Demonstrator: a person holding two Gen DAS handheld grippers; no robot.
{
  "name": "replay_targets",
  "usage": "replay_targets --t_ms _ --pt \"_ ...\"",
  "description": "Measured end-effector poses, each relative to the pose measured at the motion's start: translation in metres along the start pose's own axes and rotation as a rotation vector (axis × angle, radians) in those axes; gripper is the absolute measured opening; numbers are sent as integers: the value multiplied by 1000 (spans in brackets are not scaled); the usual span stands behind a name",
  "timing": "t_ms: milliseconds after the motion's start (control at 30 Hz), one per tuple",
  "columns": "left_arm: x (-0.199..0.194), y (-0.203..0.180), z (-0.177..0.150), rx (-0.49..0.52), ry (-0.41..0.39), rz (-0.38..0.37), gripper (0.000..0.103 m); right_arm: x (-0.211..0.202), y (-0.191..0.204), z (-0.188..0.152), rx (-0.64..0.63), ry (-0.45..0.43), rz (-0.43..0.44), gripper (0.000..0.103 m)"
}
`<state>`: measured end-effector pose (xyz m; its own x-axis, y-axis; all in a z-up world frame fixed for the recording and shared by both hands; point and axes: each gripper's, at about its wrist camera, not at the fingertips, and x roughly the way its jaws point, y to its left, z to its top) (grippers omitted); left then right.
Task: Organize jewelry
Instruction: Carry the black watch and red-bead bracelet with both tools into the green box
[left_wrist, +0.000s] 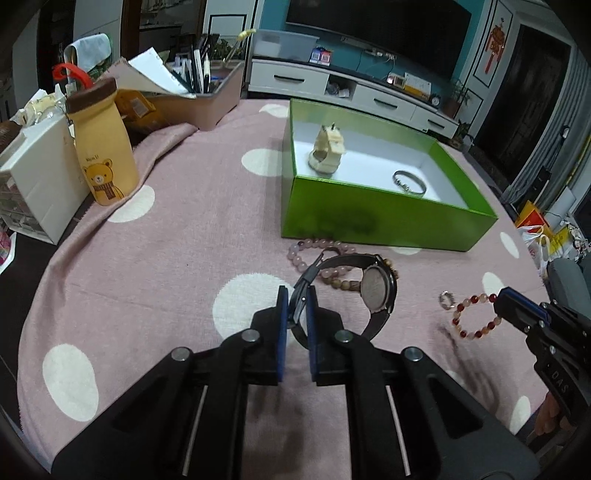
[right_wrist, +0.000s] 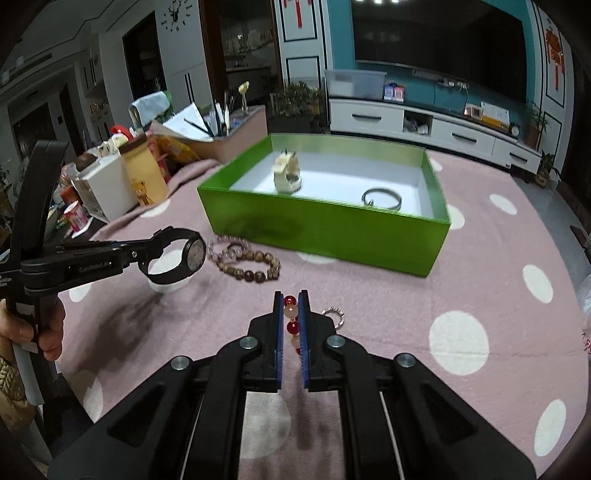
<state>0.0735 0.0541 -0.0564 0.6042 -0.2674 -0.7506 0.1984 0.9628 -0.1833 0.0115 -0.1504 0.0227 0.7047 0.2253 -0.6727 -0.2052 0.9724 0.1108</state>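
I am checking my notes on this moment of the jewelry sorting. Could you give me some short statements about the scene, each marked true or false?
1. The left gripper is shut on the black watch strap. True.
2. The right gripper is open and holds nothing. False: it is shut on the red bead bracelet.
3. The green box holds a cream watch and a silver bangle. True.
4. The small ring lies inside the box. False: it lies on the cloth, beside the red bead bracelet.
5. The pink bracelet and brown bracelet lie on the cloth in front of the box. True.
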Motion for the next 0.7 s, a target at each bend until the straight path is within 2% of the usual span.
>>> replay_targets --t_ms 367,700 --pt "-27 -3 9 -11 -34 -29 9 -36 -23 14 40 -83 -31 7" --pt "-37 -11 24 -5 -55 -50 9 -50 -31 27 59 -133 -48 7"
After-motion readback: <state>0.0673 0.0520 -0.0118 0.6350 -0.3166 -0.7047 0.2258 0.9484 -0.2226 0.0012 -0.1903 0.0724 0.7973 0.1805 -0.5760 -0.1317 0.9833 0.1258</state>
